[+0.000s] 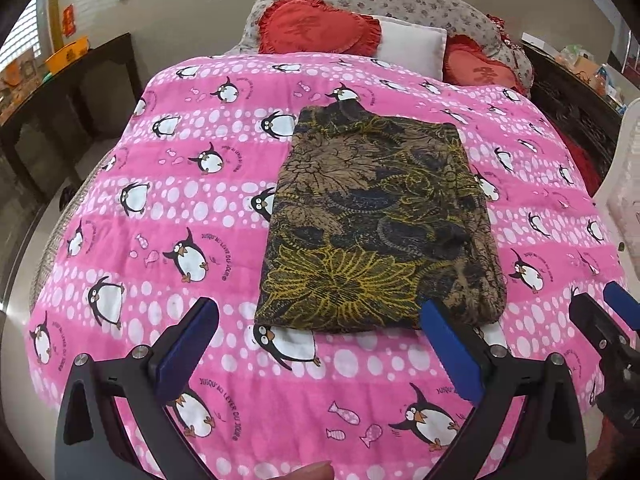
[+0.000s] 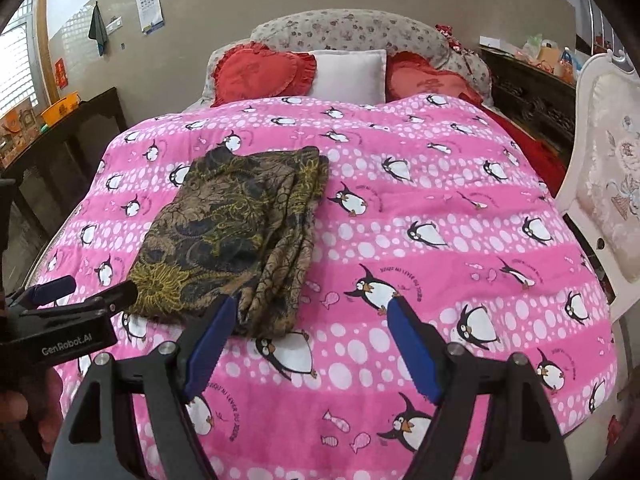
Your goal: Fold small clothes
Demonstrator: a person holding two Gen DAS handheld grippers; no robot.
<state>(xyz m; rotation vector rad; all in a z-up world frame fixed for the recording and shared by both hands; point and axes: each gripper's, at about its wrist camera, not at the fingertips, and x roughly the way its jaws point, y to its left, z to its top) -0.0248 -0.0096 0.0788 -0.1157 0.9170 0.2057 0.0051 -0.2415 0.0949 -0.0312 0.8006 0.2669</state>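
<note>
A dark garment with a yellow and brown flower print (image 1: 372, 216) lies folded in a long rectangle on the pink penguin quilt (image 1: 160, 208); it also shows in the right wrist view (image 2: 232, 236), left of centre. My left gripper (image 1: 320, 312) is open and empty, just short of the garment's near edge. My right gripper (image 2: 312, 308) is open and empty, near the garment's near right corner. The right gripper also shows at the right edge of the left wrist view (image 1: 600, 300), and the left gripper at the left of the right wrist view (image 2: 92, 288).
Red heart cushions (image 2: 260, 72) and a white pillow (image 2: 348, 72) lie at the head of the bed. A dark side table (image 2: 60, 140) stands to the left, a white upholstered chair (image 2: 608, 208) to the right, and a dark cabinet (image 2: 532, 92) at the back right.
</note>
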